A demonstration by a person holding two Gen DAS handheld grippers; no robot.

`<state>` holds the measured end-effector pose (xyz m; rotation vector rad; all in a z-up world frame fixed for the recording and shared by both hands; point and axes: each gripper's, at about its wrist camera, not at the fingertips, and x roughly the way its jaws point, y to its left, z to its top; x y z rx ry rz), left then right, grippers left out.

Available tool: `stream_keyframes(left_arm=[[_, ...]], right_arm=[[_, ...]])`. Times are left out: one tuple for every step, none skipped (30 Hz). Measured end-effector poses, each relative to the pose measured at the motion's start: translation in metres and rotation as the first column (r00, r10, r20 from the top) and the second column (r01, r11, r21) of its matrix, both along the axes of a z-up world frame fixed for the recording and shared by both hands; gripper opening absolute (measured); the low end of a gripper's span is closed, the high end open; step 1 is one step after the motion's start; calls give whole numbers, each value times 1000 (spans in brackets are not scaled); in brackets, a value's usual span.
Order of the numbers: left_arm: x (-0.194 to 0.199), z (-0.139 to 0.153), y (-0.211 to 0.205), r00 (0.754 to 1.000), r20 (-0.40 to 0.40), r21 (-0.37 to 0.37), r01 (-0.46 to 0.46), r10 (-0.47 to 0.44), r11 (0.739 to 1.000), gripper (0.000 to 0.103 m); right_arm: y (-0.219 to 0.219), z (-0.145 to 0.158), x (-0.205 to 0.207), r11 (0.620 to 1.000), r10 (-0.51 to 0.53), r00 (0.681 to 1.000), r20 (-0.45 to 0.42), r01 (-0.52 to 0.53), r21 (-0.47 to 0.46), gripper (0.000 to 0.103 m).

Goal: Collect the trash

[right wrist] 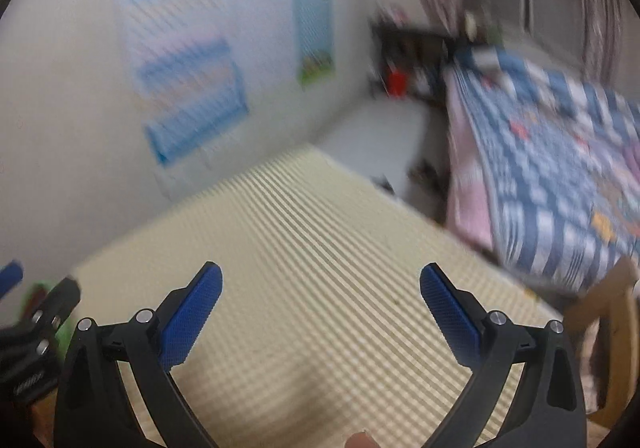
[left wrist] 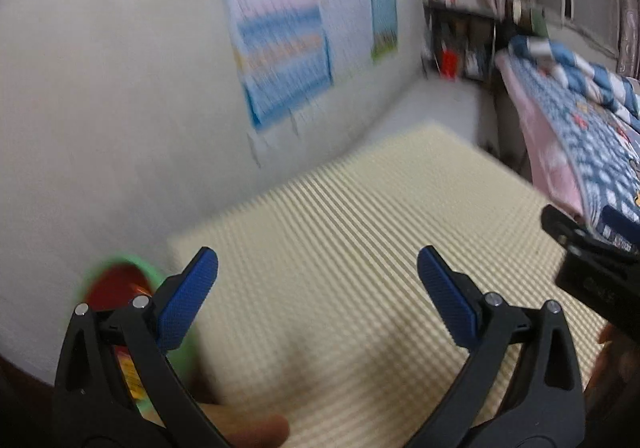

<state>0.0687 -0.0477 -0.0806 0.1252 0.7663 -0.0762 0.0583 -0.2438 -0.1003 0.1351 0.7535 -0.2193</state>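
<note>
Trash: only a blurry red wrapper-like thing in a green-rimmed round bin (left wrist: 120,288), at the cream ridged foam mat's (left wrist: 360,248) left edge. Left hand-held gripper (left wrist: 318,304) and right hand-held gripper (right wrist: 320,312) both gape, empty. I'd steady up first.

— How does the left gripper (left wrist: 318,298) stand?
— Jaws spread wide, nothing between the blue pads (left wrist: 187,302).
— And the right gripper (right wrist: 320,308)?
— The same: jaws wide apart, empty, and it is just beside the left one.
</note>
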Motion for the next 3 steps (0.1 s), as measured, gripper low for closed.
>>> stream_keyframes(left_arm=[[19, -23, -10, 998, -64, -13, -1, 0, 1000, 98], [28, -37, -16, 996, -95, -10, 0, -1, 1000, 98], [38, -51, -21, 992, -124, -3, -4, 3, 1000, 98]], right_arm=[[-9, -21, 16, 1000, -11, 999, -48, 11, -4, 96], [-15, -38, 27, 1000, -9, 996, -83, 8, -12, 96], [-21, -53, 37, 1000, -12, 993, -116, 10, -18, 96]])
